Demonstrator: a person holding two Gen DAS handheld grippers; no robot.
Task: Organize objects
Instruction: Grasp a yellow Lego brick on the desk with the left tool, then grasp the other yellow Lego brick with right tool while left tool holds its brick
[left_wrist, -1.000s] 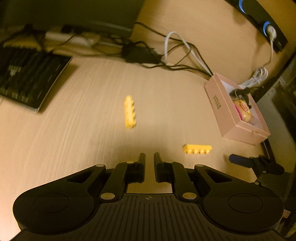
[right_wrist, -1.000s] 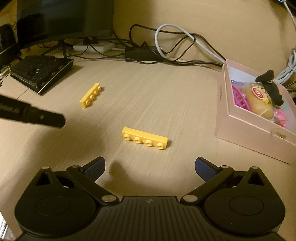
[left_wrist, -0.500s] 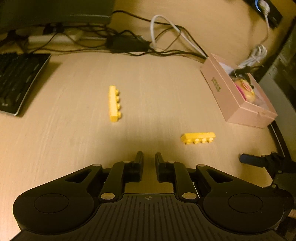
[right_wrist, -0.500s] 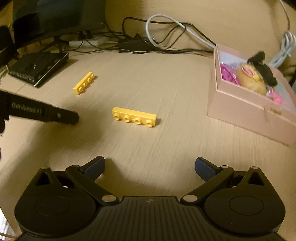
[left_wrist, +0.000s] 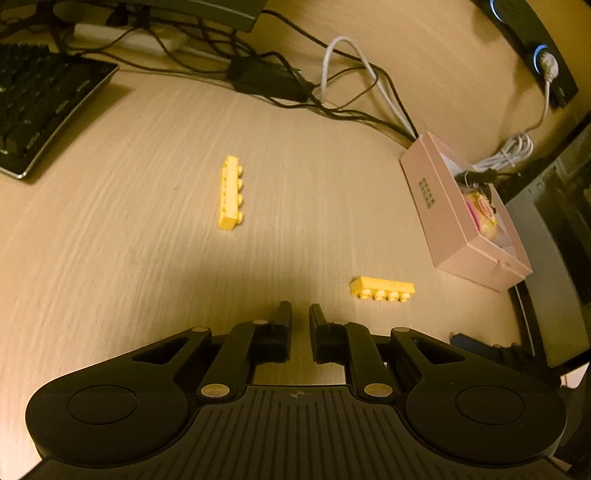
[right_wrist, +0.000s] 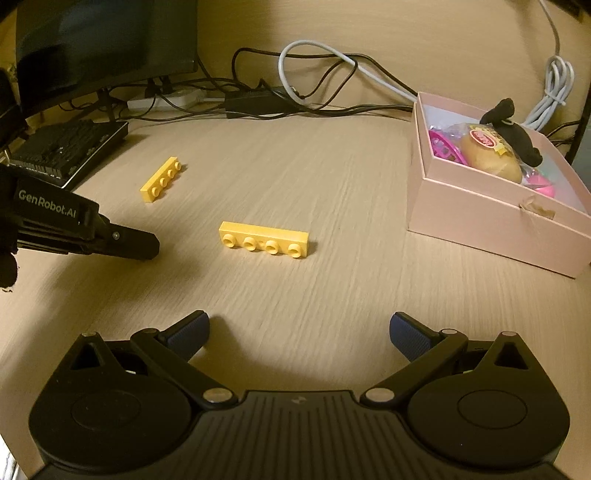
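The light wooden counter (right_wrist: 332, 177) carries everything here. At its far edge stand a dark monitor (right_wrist: 103, 44) and a black keyboard (right_wrist: 66, 151), with a bundle of black and white cables (right_wrist: 314, 85) lying behind them. On the right side of the counter sits a pink box (right_wrist: 491, 210), open at the top. Inside it I can see a bread roll in a clear wrapper (right_wrist: 491, 155), a black soft toy (right_wrist: 513, 129) lying over the roll, and some pink plastic pieces (right_wrist: 443, 147) beside them; the rest of the inside is hidden by the wall. The left gripper (left_wrist: 300, 314) hangs low over the counter with its jaws closed and nothing between them. The right gripper (right_wrist: 299, 328) has its jaws wide open, also with nothing between them. Two yellow bricks lie on the bare counter, well apart from each other and outside the box. The nearer yellow brick (right_wrist: 264, 240) lies ahead of the right gripper, between the left gripper and the box. The farther yellow brick (right_wrist: 160, 179) lies near the keyboard.
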